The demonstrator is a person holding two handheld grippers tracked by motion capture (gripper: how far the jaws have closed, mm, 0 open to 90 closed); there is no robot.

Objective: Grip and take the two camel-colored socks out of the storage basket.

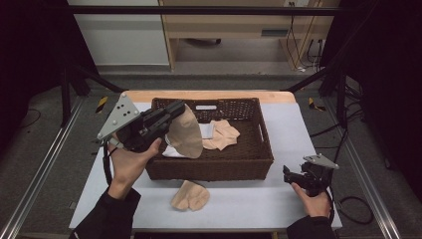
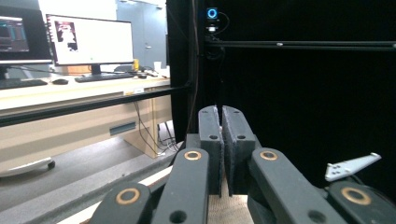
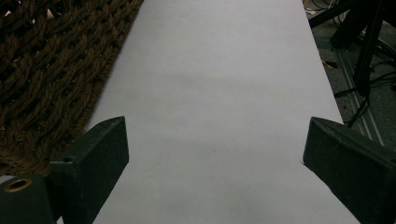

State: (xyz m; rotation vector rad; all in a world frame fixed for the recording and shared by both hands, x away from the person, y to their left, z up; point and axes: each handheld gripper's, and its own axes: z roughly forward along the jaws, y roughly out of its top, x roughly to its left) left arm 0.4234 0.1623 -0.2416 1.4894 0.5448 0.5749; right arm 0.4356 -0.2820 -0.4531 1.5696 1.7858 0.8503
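Note:
My left gripper (image 1: pixel 177 107) is raised above the left part of a brown wicker basket (image 1: pixel 214 167), held level and pointing right. It is shut on a beige cloth (image 1: pixel 187 133) that hangs down over the basket. In the left gripper view the jaws (image 2: pixel 220 112) press together, with a strip of the beige cloth (image 2: pixel 228 210) showing below them. My right gripper (image 1: pixel 288 174) rests low on the white table cover at the right of the basket. Its jaws (image 3: pixel 215 140) stand wide open with nothing between them.
Inside the basket lie another beige cloth (image 1: pixel 222 134) and a white piece (image 1: pixel 207 130). A third beige cloth (image 1: pixel 190 195) lies on the white table cover (image 1: pixel 249 204) in front of the basket. The basket's woven wall (image 3: pixel 42 70) is left of my right gripper.

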